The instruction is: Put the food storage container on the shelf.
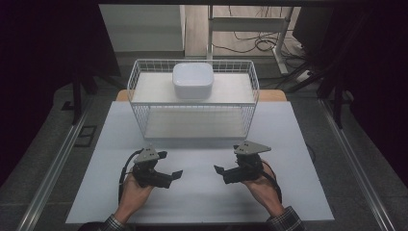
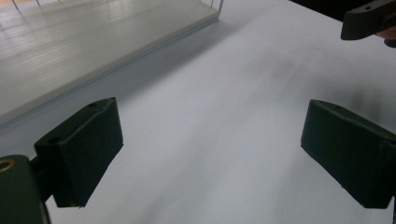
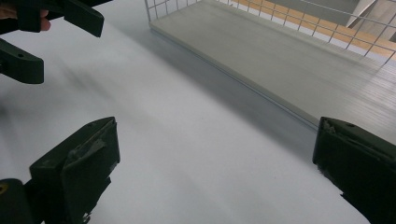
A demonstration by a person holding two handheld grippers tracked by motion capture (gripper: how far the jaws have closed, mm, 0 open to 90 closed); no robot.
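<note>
Altogether, two hand-held grippers, left and right, gape empty before one seemingly empty bowl atop one wire rack.

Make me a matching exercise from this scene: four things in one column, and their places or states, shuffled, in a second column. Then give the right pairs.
Things:
1. white bowl
2. wire rack
3. left gripper
4. right gripper

Places or states:
A. open, held over the table's near left part
B. stands at the far middle of the table
C. open, held over the table's near right part
D. sits on the rack's top shelf

Pairs: 1-D, 2-B, 3-A, 4-C
</note>
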